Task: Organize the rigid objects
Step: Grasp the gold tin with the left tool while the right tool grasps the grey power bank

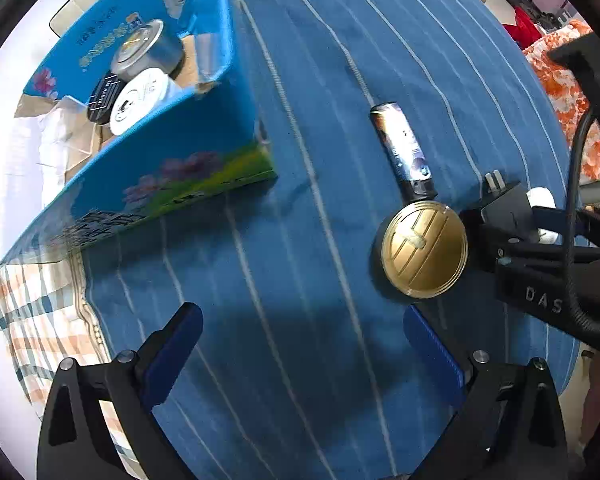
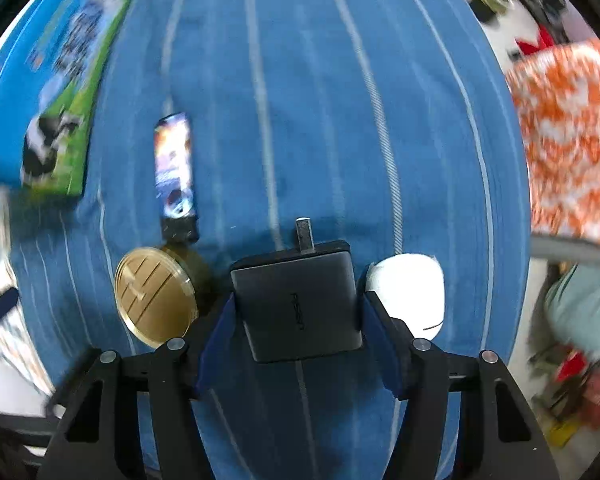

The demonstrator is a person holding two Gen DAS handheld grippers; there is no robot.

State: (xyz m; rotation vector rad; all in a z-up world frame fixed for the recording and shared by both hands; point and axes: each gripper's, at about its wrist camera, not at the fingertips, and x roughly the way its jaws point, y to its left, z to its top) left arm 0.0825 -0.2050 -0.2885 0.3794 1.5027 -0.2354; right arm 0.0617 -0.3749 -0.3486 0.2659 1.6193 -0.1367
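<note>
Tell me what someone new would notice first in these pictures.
Probably the gold tin on the blue striped cloth, with a printed tube just behind it. Beside the tin, the right gripper is closed on a black charger. The blue box at the left already holds tins.

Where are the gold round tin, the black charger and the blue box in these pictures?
gold round tin (image 1: 424, 249), left wrist view, middle of its lid.
black charger (image 2: 298, 300), right wrist view, middle of its flat top face.
blue box (image 1: 172, 184), left wrist view, its near outer wall.
</note>
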